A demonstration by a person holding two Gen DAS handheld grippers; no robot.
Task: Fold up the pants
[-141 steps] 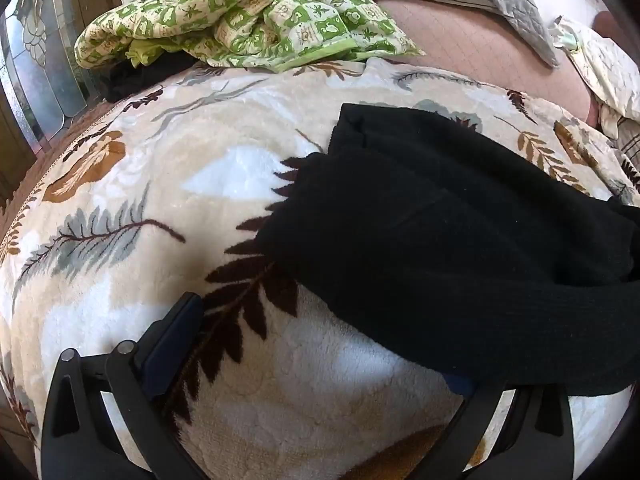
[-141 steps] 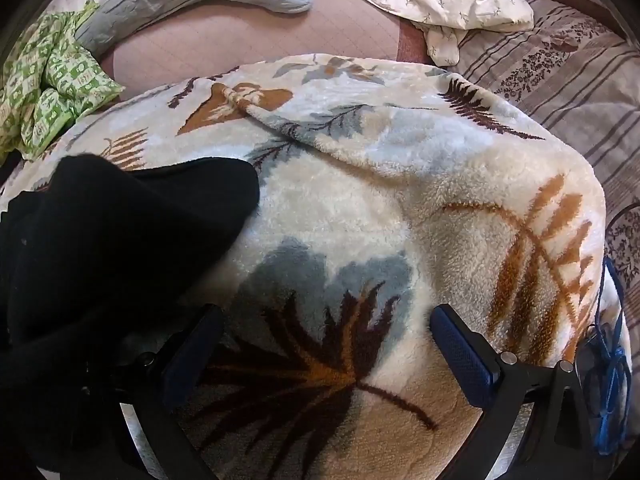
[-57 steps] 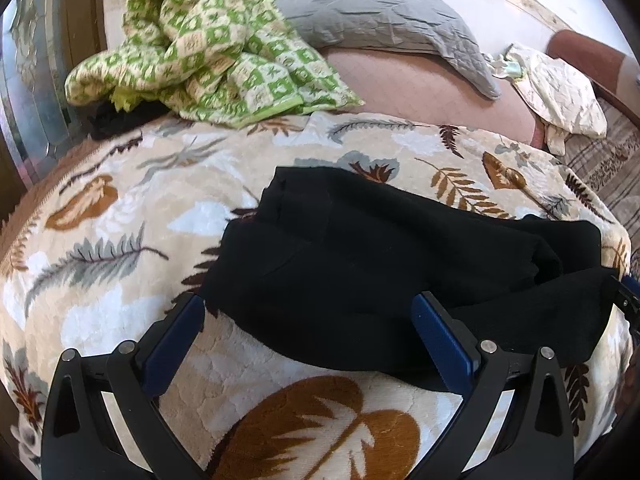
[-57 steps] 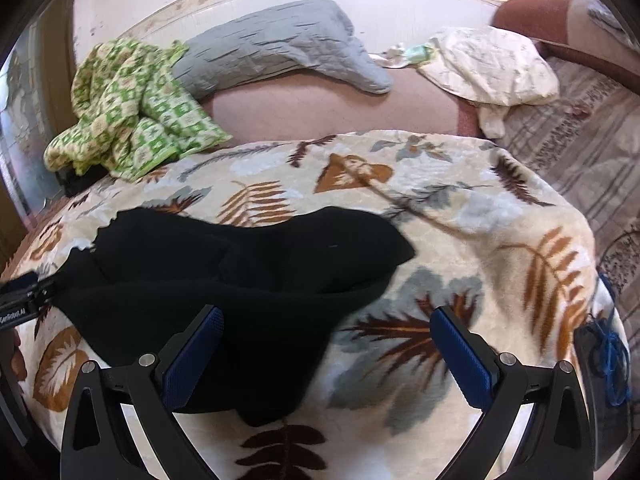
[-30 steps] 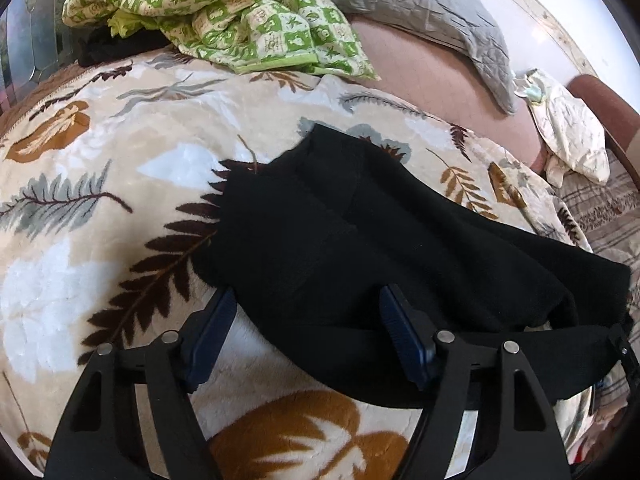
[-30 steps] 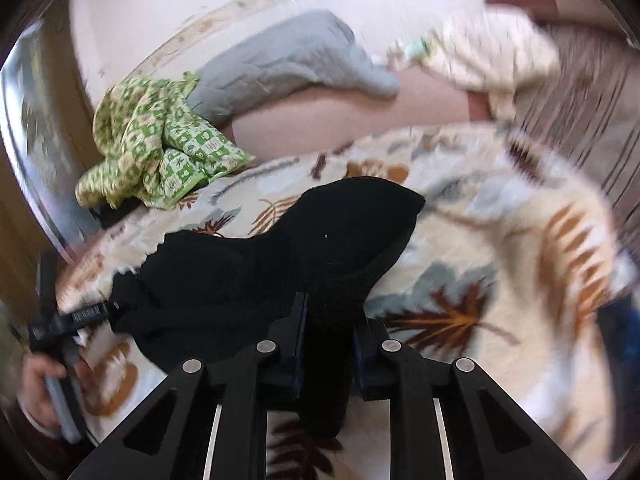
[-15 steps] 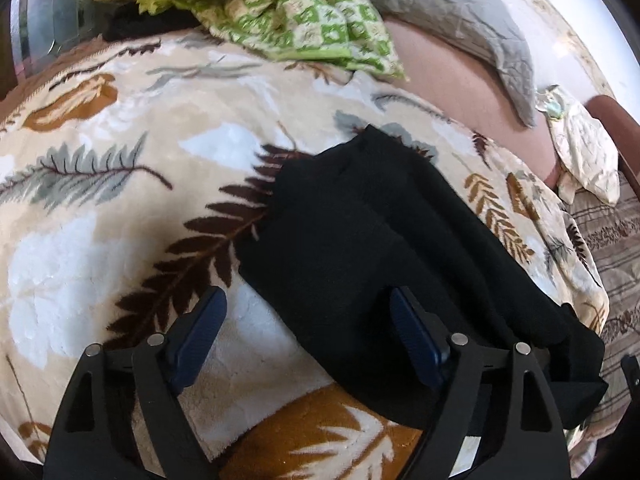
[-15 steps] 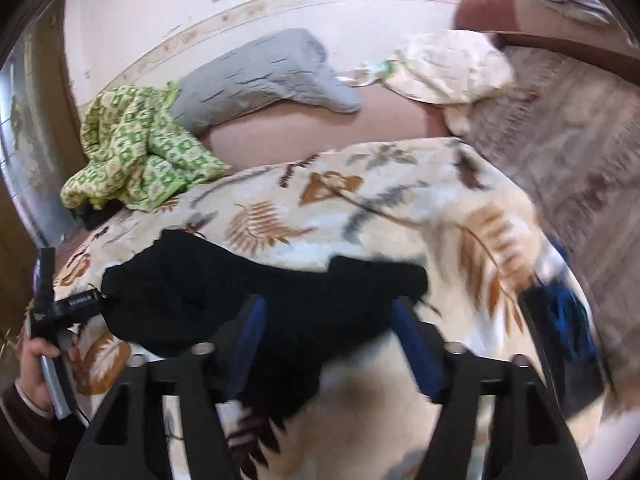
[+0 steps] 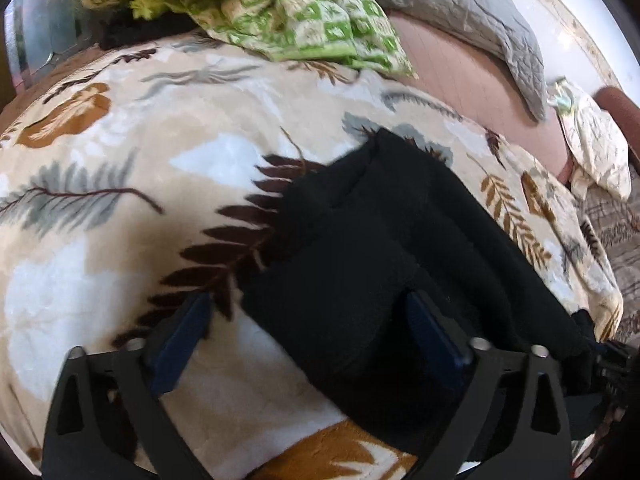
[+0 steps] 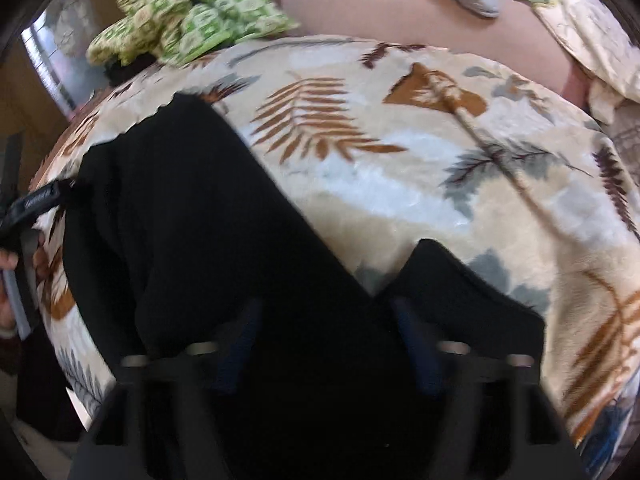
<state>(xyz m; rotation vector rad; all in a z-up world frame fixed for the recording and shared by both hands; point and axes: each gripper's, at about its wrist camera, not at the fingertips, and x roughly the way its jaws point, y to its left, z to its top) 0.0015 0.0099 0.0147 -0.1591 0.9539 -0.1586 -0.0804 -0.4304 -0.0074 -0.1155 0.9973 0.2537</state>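
Lying on leaf-print blanket, black pants between opening left gripper, closing right gripper.

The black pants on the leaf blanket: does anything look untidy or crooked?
Yes. The black pants lie bunched and diagonal on the leaf blanket, with one flap sticking out sideways, so the fold is uneven.

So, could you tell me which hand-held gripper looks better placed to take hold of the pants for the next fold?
Right, probably. The right hand-held gripper is closing with the pants between its jaws; the left hand-held gripper is opening around their corner.
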